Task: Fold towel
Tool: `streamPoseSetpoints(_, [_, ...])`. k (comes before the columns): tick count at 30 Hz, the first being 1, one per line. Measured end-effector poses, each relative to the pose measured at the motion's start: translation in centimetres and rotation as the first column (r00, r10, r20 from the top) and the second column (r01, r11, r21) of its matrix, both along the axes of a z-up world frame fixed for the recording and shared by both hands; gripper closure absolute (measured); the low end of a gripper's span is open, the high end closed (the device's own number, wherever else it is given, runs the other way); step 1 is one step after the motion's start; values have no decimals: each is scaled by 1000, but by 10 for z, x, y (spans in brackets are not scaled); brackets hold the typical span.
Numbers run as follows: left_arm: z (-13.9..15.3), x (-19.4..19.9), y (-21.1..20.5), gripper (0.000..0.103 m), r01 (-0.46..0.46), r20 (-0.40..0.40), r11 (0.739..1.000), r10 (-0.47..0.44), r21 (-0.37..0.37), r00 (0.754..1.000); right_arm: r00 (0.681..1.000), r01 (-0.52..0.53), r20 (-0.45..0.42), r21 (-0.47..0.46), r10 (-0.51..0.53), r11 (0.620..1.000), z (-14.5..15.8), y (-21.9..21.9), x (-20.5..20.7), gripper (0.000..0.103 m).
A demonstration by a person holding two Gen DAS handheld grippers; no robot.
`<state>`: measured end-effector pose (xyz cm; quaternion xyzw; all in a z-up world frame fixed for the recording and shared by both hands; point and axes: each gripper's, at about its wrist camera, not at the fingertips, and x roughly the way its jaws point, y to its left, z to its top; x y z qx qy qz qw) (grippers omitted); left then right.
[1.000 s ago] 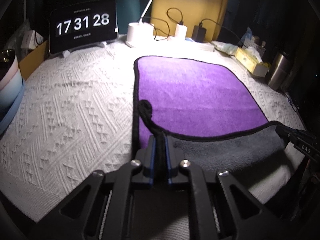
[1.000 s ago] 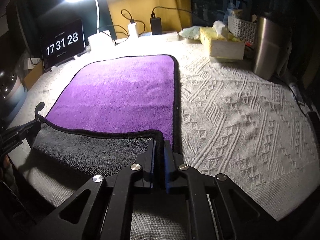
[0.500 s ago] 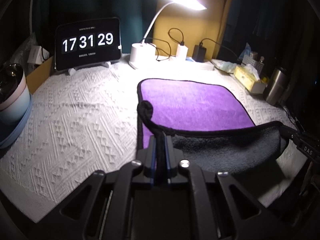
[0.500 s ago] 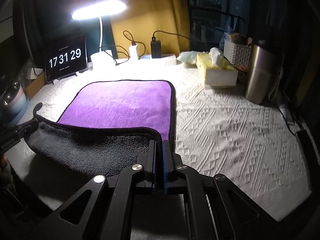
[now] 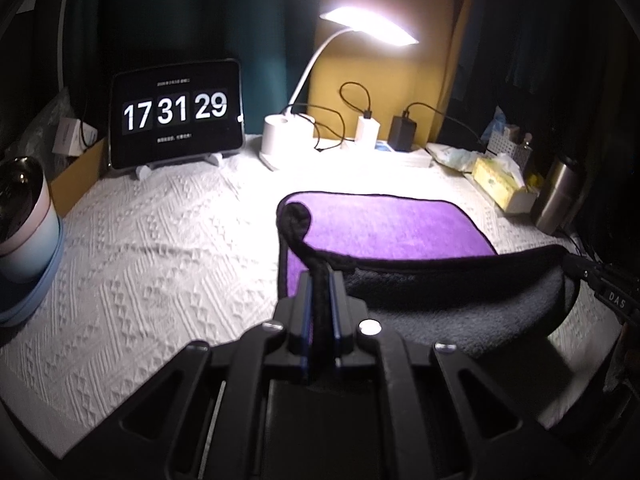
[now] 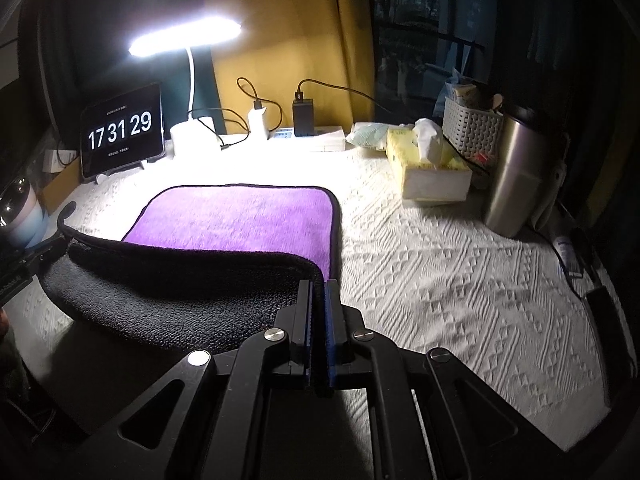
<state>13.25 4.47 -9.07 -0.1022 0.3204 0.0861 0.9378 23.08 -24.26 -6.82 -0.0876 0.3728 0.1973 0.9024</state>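
The tablet (image 5: 176,115) standing at the back of the table shows "17 31 29" in large white digits. The right gripper (image 5: 576,266) bears the letters "DAS".

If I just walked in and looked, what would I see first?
Probably the purple towel in the middle of the white cloth, with its near edge lifted so the dark underside shows. The left gripper and right gripper each pinch a near corner. Behind it, a bright lamp glows beside a clock reading 17 31 29.
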Motion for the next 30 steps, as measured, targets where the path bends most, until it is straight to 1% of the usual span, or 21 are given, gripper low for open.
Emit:
streamPoseSetpoints(15, [3, 32, 8, 95, -1, 4, 1000, 1, 5, 1000, 1000, -1, 4, -6, 1, 1000, 4, 9, 31, 97])
streamPoseSetpoints(18, [3, 41, 10, 95, -4, 1, 1000, 4, 4, 1000, 1000, -2, 1, -7, 2, 1000, 3, 12, 42, 97])
streamPoseSetpoints(30, [0, 69, 18, 95, -14, -9, 1000, 14, 12, 1000, 1000, -14, -4, -11, 14, 1000, -3, 22, 73, 97])
